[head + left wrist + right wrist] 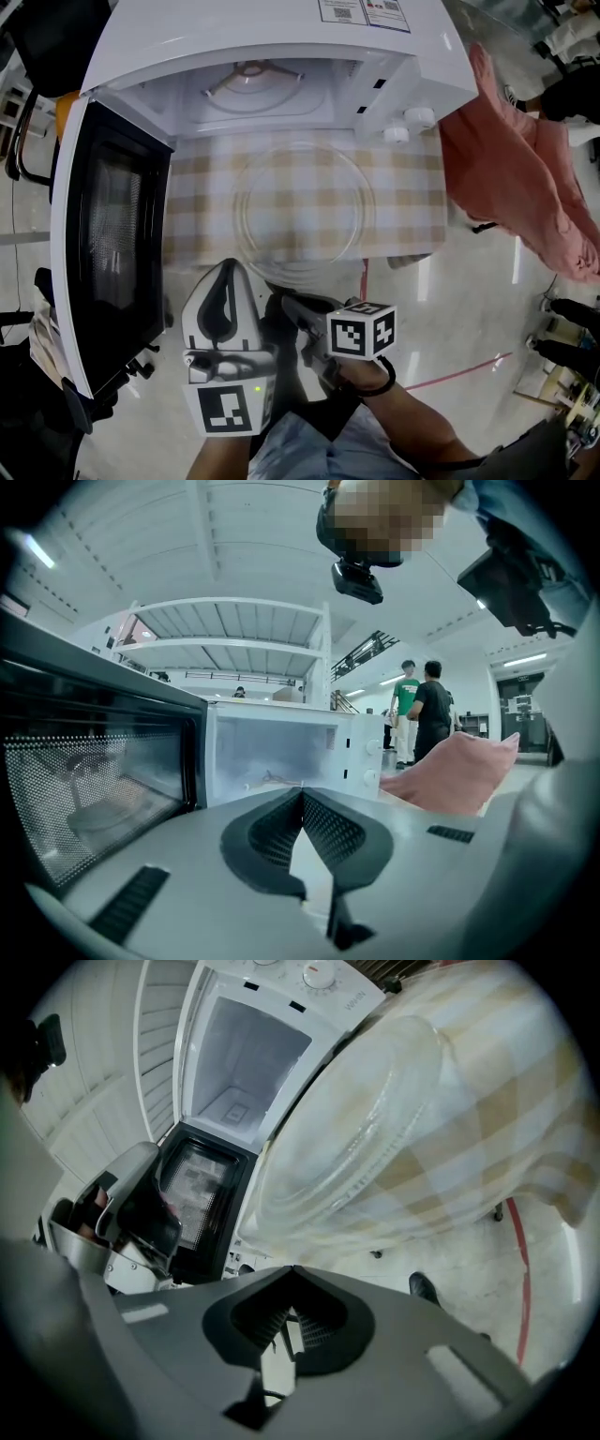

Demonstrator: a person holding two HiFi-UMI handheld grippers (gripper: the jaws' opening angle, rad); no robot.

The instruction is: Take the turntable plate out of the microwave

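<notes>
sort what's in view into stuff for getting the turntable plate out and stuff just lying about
For the job:
- clear round glass turntable plate, already out on the beige checked tablecloth
- white microwave, door open
- left claw and right claw, both shut, empty

Just about:
- pink crumpled cloth beside the microwave
- people standing in the background

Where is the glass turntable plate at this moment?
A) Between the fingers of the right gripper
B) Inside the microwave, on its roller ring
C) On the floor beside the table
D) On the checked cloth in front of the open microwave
D: in the head view the glass turntable plate lies flat on the checked cloth, outside the open microwave, and neither gripper holds it.
</notes>
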